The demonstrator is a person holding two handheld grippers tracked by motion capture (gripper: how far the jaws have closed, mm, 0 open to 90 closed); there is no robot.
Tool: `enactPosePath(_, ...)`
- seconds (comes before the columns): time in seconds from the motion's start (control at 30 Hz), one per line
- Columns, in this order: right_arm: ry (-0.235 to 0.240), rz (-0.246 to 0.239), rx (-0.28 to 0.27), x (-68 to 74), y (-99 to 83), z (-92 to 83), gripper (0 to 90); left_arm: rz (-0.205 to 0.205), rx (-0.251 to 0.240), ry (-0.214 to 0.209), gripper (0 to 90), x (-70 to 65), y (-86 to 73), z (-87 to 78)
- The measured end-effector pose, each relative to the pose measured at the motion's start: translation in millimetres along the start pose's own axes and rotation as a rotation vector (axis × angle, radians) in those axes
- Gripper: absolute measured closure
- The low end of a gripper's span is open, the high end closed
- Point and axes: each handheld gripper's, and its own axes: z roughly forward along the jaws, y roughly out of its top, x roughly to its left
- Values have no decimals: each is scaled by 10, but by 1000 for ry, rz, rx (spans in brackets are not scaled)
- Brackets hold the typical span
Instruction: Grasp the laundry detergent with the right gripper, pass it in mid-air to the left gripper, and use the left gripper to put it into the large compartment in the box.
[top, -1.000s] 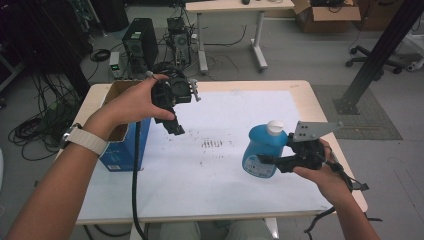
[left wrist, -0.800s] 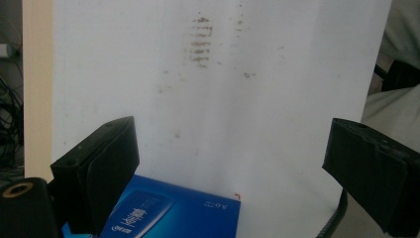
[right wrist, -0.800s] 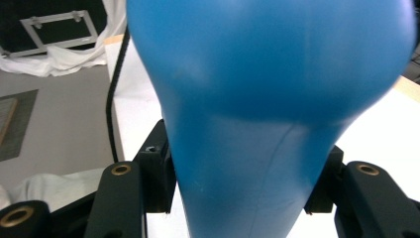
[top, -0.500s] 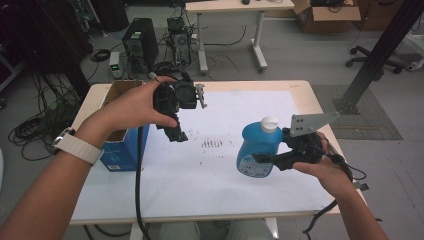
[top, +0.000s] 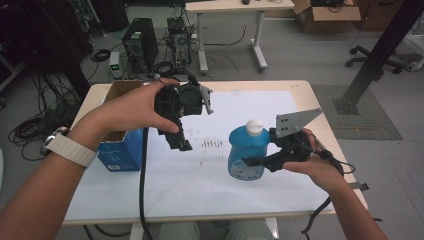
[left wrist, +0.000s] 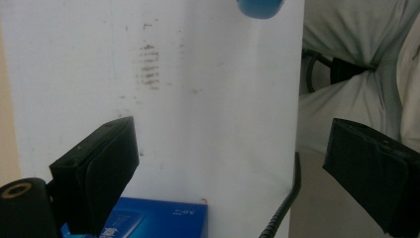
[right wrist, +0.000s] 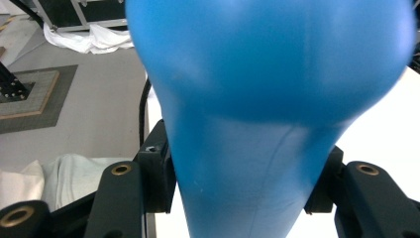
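A blue plastic bottle with a white cap stands upright over the white sheet, right of centre. My right gripper is shut on its lower body from the right. In the right gripper view the bottle sits squeezed between the two black jaws. I cannot tell whether its base touches the sheet. My left gripper is held in the air above the sheet's left part, jaws pointing down. It is open wide with nothing between the jaws, and the bottle's base lies beyond it.
A blue box with an open cardboard top stands at the table's left edge and also appears under the left gripper as the blue box. Dark smudges mark the sheet's middle. A cable hangs from the left gripper.
The right gripper has carried the bottle leftward toward the middle of the sheet. The left gripper has shifted slightly right and stays open.
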Motion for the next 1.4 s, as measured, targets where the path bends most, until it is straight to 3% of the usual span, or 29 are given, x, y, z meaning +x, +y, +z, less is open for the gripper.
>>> enactPosePath(0.3, 31, -19, 20, -21, 83, 176, 444, 17, 10, -26, 66, -77, 53, -13)
enactPosePath(0.5, 45, -32, 34, -30, 127, 263, 444, -14, -5, -43, 63, -63, 29, -20)
enactPosePath(0.7, 59, -43, 44, -40, 187, 360, 444, -17, -12, -54, 61, -74, 27, -28)
enactPosePath(1.4, 94, -64, 66, -58, 382, 649, 444, -38, -37, -49, 45, -91, 48, -36)
